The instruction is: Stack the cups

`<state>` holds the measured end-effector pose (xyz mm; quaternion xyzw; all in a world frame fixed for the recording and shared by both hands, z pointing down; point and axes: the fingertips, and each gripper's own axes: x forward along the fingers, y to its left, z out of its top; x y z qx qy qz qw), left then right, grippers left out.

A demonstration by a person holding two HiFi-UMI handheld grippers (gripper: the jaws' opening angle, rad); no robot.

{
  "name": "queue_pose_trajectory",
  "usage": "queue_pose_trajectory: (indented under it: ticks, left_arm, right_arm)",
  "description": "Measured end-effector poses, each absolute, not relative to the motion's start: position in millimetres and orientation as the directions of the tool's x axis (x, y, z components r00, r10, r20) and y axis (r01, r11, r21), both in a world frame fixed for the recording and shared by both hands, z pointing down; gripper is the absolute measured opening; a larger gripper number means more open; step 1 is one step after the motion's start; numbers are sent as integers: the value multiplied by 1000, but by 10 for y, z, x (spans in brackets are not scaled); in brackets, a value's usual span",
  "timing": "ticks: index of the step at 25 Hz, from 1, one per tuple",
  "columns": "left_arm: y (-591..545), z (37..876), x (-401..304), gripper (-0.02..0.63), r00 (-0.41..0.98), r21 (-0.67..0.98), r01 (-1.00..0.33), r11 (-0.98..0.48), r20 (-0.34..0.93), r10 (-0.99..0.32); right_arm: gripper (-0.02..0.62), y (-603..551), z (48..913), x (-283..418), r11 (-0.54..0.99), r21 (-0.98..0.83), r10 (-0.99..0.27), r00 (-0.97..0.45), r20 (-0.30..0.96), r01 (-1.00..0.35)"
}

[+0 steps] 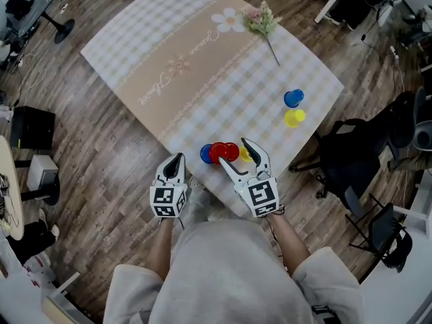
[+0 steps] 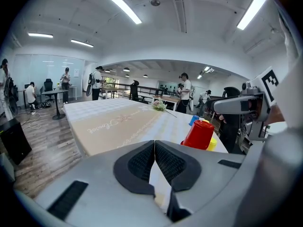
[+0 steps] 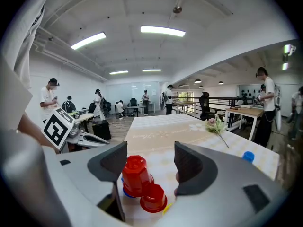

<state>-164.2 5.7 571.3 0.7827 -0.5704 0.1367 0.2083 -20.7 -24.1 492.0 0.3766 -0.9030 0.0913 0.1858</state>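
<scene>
Crowding the near corner of the table (image 1: 202,66) is a cluster of cups: a near blue cup (image 1: 205,154), two red ones touching each other, and a near yellow cup (image 1: 246,155) half hidden behind the right tongs (image 1: 232,150). In the right gripper view the taller red cup (image 3: 135,174) and the shorter red cup (image 3: 154,198) both stand mouth down, flat base up, long axis upright. A blue rim shows at the foot of the taller one; I cannot tell whether it is nested under or just beside. Right tongs: jaws wide apart, with both red cups in the gap between them and neither jaw touching a cup. Left tongs (image 1: 178,158): jaws pressed together, nothing between them, held off the table edge just left of the cluster and pointing across the table. Further along the right side, well apart from the cluster, a far blue cup (image 1: 293,98) and a far yellow cup (image 1: 294,118) stand upright, just beside each other. A flower sprig (image 1: 262,20) lies flat at the far edge, stem pointing towards those two cups. The table wears a checked cloth with a beige band down the middle, bare between cluster and far pair. A dark office chair (image 1: 351,160) stands close off the right edge, a black box (image 1: 32,127) on the wooden floor to the left. Several people stand at desks in the background of both gripper views.
</scene>
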Motion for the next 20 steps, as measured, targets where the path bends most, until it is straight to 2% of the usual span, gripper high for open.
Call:
queue_pose_trajectory:
  ticks: [20]
  left_arm:
    - [-224,5737,-1280,14,392,167,-919,-356,476,-788]
  right_arm:
    - [294,-622,5219,1381,376,-10,-823,-339,456,-926]
